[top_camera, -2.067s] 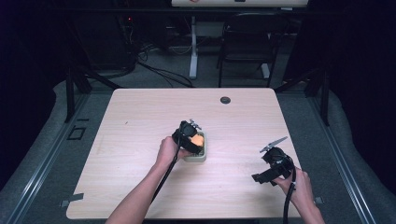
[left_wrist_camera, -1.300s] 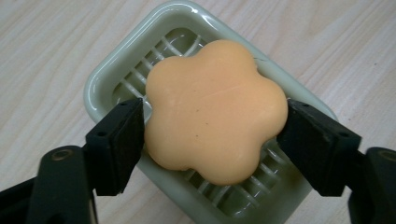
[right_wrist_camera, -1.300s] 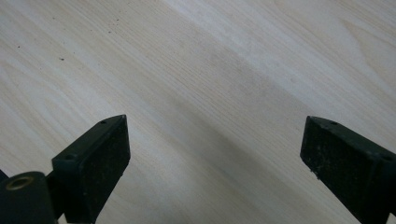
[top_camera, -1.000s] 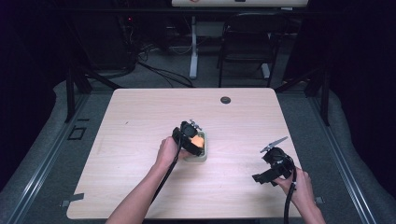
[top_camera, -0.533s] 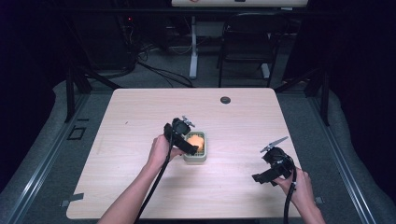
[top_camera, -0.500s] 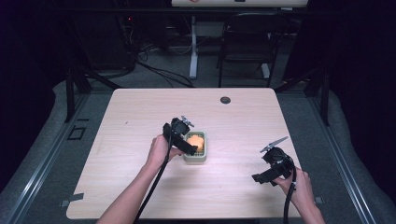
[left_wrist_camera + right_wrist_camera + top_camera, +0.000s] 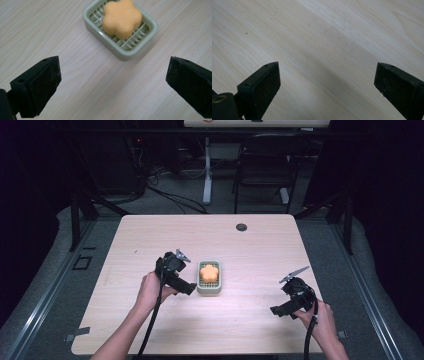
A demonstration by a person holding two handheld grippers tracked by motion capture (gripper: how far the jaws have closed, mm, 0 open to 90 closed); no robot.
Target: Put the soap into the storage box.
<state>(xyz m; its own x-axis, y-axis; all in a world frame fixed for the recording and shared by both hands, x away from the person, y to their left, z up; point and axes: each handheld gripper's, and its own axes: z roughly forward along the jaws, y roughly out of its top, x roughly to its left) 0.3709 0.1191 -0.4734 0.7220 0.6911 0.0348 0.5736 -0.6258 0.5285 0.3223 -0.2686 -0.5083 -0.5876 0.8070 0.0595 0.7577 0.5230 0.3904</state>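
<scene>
Two sets of fingers stand wide apart, gripping nothing. Ahead of the left gripper [image 7: 113,87], whose fingers have just been opening, an orange flower-shaped soap [image 7: 121,18] lies in its green slatted soap dish [image 7: 130,51]; the right gripper [image 7: 327,90] faces bare tabletop [image 7: 324,37].

Soap bar [image 7: 209,271]: orange, flower-shaped with rounded lobes, smooth matte top, whole and unmarked. Lies flat, face up, on the grid of the soap dish; in the left gripper view [image 7: 121,18] it covers most of the grid and sits toward the far end, leaving several bars bare at the near end.

Soap dish [image 7: 209,288]: pale grey-green, rectangular with rounded corners, a raised rim and a slatted drain grid inside. Stands level and upright on the light wooden tabletop, slightly left of the table's middle, its long side running away from the person. In the left gripper view [image 7: 120,51] it appears turned at an angle, one corner nearest.
</scene>
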